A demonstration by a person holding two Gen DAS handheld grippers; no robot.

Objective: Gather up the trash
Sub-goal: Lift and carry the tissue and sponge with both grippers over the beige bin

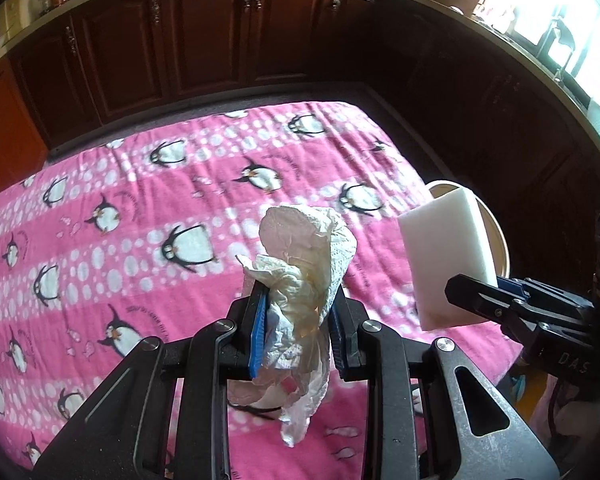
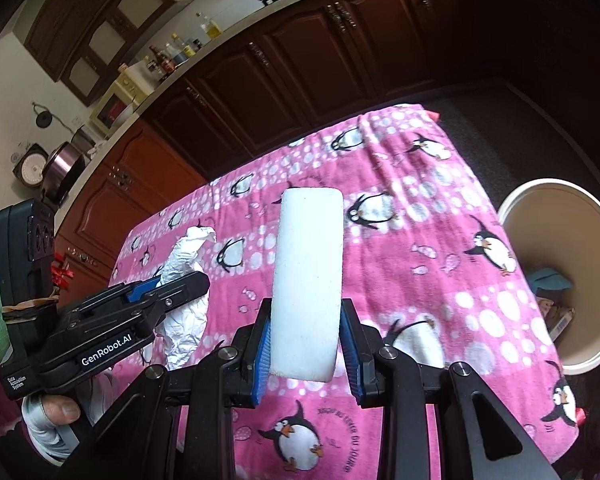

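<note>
Gripping crumpled tissue [image 1: 300, 280], the left fingers [image 1: 258, 320] hide its middle; right fingers [image 2: 265, 352] clamp a foam block [image 2: 306, 284].

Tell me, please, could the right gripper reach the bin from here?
Probably yes: the right gripper, shut on the foam block, has the open bin just past the table's right edge, with nothing between.
</note>
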